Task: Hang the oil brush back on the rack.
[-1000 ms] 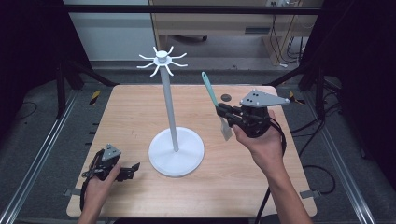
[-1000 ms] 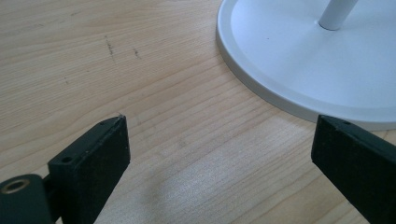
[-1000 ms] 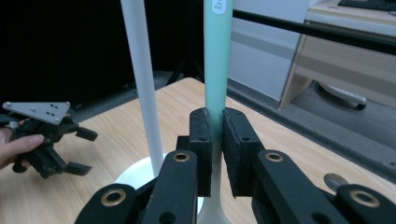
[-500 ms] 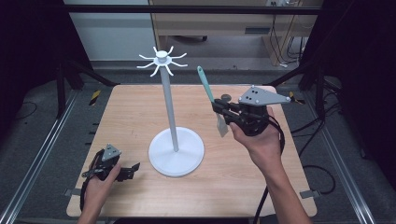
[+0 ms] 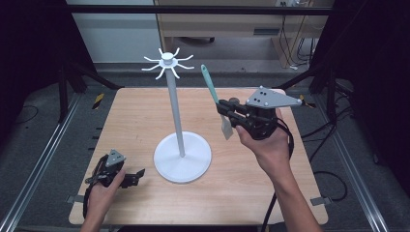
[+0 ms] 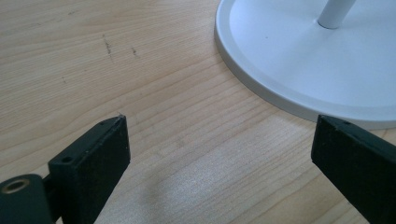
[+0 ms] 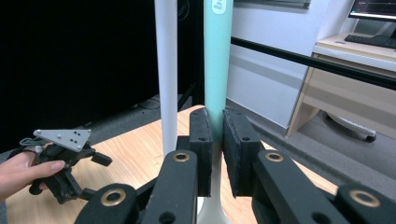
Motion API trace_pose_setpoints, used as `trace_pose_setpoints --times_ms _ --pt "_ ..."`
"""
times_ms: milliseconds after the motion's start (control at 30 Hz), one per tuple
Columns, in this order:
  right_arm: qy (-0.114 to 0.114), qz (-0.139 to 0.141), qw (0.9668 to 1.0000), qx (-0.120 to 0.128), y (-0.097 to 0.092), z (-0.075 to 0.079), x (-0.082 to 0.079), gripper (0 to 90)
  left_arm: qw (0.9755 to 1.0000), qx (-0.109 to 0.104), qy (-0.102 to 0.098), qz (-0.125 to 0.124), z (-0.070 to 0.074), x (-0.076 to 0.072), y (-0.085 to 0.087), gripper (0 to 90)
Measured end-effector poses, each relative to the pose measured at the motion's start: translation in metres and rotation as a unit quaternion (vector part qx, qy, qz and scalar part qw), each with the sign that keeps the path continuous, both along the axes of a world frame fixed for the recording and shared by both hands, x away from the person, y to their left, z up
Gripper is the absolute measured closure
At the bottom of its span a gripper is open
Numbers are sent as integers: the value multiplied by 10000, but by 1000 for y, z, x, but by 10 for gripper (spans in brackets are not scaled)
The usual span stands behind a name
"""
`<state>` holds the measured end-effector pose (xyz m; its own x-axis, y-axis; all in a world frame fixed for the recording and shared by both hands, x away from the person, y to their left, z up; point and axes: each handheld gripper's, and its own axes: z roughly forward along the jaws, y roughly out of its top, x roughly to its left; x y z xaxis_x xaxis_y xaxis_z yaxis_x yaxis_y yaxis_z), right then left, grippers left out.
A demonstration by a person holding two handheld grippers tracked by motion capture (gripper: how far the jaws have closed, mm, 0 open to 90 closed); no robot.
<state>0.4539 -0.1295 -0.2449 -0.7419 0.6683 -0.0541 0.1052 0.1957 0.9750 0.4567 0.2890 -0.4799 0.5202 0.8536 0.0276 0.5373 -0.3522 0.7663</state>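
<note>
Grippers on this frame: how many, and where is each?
2. The left gripper rests open on the table near the white stand. The right gripper is raised, clamping a teal spatula.

The wooden table (image 5: 145,116) carries a white stand (image 5: 182,157) near its middle; the left gripper (image 5: 138,174) rests at the near left.

Tongs (image 7: 214,135) clamped around teal handle (image 7: 217,60)

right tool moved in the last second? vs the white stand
Yes. The right tool, shut on the teal spatula, has shifted left toward the white stand pole and slightly up; the gap between spatula and pole is narrower than a second ago.
</note>
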Motion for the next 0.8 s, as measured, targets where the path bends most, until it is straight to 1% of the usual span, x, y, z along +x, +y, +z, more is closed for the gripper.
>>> trace_pose_setpoints --times_ms 67,467,800 --pt "-32 28 10000 6 2 1 0 825 10000 -16 1 5 0 0 0 42" --pt "-57 129 9999 51 8 3 1 826 10000 24 25 -36 0 0 0 44" --pt "-19 183 9998 33 12 3 3 825 10000 20 28 -45 0 0 -1 44"
